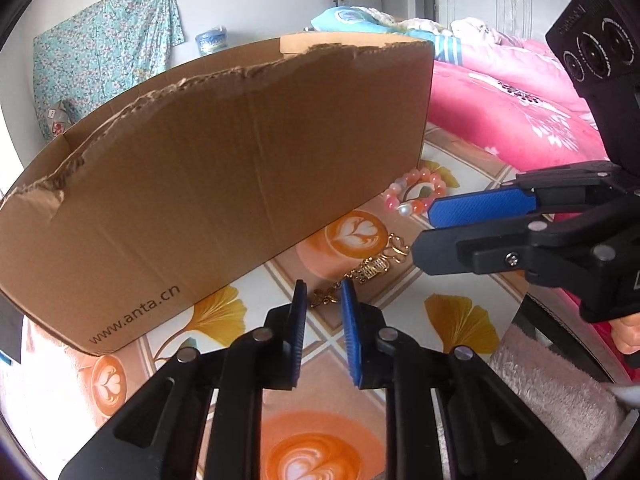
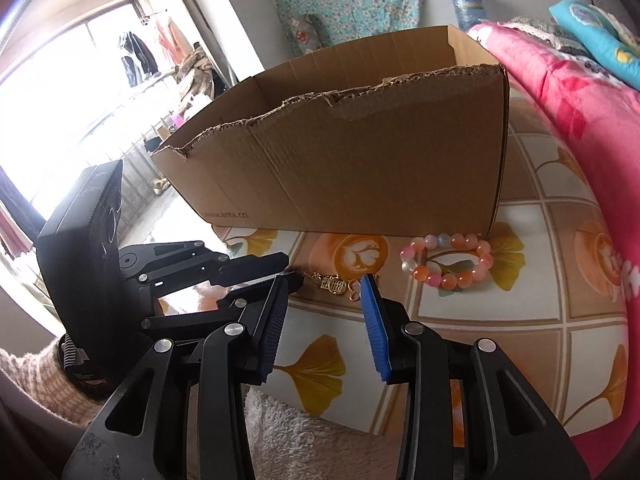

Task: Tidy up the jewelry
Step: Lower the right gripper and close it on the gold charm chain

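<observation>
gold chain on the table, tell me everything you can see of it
The gold chain is thin metal links with a flat openwork pendant near the middle and a small looped heart-like charm at one end. It lies slack on the patterned tablecloth, in front of the cardboard box and beside the pink bead bracelet, apart from both. Its other end runs between the left gripper fingers; whether they pinch it is unclear. The right gripper brackets the pendant without touching.

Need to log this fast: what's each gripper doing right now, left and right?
Left gripper: nearly closed around one end of the gold chain; whether it grips cannot be told.
Right gripper: open, holding nothing.
</observation>
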A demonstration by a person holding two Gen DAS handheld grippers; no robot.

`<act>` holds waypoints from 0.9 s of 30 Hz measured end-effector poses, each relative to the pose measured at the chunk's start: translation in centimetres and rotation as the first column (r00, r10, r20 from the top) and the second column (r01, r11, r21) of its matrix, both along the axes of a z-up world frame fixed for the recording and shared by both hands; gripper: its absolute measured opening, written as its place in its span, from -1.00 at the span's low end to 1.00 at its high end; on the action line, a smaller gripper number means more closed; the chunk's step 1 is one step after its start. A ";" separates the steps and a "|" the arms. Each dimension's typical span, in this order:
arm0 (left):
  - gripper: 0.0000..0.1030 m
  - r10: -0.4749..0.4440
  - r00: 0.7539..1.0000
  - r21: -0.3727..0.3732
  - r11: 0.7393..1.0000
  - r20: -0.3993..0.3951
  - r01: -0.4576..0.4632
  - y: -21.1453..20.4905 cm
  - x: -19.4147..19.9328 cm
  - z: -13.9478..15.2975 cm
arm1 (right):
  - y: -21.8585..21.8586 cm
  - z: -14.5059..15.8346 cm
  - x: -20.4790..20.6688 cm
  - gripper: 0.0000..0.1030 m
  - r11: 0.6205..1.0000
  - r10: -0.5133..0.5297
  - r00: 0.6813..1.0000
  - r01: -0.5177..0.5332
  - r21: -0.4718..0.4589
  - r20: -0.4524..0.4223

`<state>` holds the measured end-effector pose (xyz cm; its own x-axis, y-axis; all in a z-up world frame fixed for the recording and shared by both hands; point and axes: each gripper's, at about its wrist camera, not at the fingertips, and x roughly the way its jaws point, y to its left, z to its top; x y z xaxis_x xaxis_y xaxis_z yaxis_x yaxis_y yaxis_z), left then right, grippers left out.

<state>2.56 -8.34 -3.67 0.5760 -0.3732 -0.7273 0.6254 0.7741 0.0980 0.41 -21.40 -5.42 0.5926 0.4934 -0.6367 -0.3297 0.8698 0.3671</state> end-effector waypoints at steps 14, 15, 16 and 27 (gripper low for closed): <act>-0.78 0.015 1.000 0.012 1.000 0.013 -0.015 -0.4 0.0 -0.1 | -2.1 -0.2 -0.4 -0.31 0.998 -0.042 0.999 0.042 0.044 -0.004; -0.78 0.020 1.000 0.011 1.000 0.012 -0.020 -0.3 0.0 -0.1 | -2.1 -0.2 -0.5 -0.31 0.998 -0.040 0.999 0.040 0.044 -0.002; -0.78 0.024 1.000 0.010 1.000 0.010 -0.025 0.0 -0.1 0.0 | -2.1 -0.2 -0.5 -0.31 0.998 -0.039 0.999 0.039 0.042 -0.001; -1.00 0.143 0.990 -0.038 0.989 -0.023 -0.143 4.3 0.1 0.3 | 0.6 -0.1 -0.3 -0.31 0.999 0.008 1.000 -0.008 -0.042 0.015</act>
